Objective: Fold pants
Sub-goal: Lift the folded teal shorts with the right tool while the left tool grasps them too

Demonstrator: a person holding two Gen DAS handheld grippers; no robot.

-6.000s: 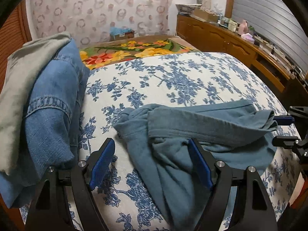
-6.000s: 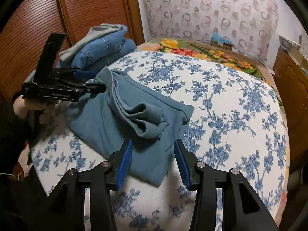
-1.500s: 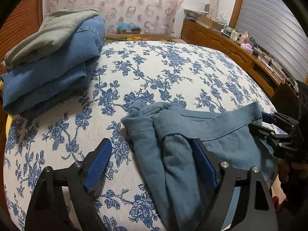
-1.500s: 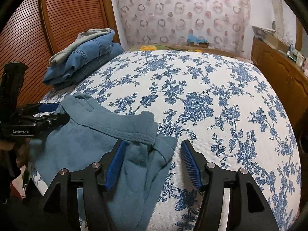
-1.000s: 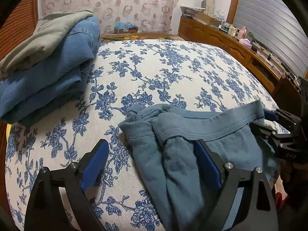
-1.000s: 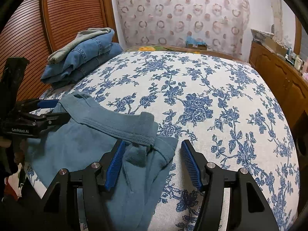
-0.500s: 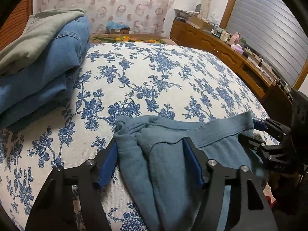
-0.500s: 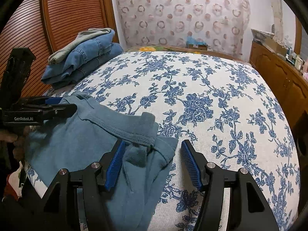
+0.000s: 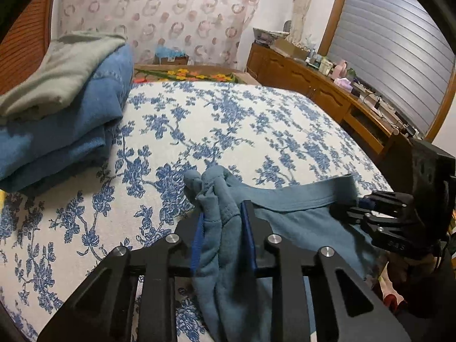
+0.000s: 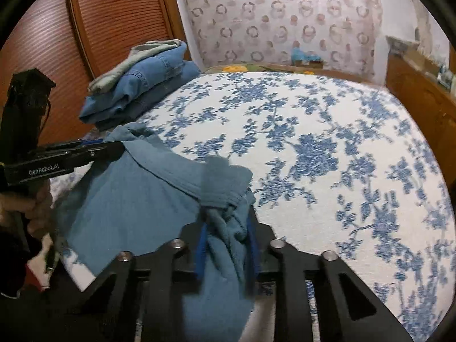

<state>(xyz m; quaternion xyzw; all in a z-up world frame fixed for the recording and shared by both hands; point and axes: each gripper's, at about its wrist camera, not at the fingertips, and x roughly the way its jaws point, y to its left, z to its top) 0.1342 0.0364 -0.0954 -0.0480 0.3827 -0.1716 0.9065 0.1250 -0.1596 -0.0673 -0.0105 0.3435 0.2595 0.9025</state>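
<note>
The teal-blue pants (image 9: 296, 222) lie at the near edge of the bed, waistband stretched between my two grippers. My left gripper (image 9: 222, 233) is shut on a bunched corner of the waistband; the cloth sticks up between its blue pads. It shows from the side in the right wrist view (image 10: 108, 148). My right gripper (image 10: 228, 242) is shut on the other bunched waistband end of the pants (image 10: 136, 196). It also shows at the right of the left wrist view (image 9: 362, 202). The legs hang over the bed edge, hidden.
The bed has a white cover with blue flowers (image 9: 228, 119). A stack of folded jeans with a grey-green garment on top (image 9: 57, 108) sits at the far left by the wooden slatted door (image 10: 114, 20). A wooden dresser with clutter (image 9: 327, 85) runs along the right.
Both grippers, open around the waistband ends half a second ago, have shut on the cloth. The waistband now stands a little lifted and pulled taut between them.
</note>
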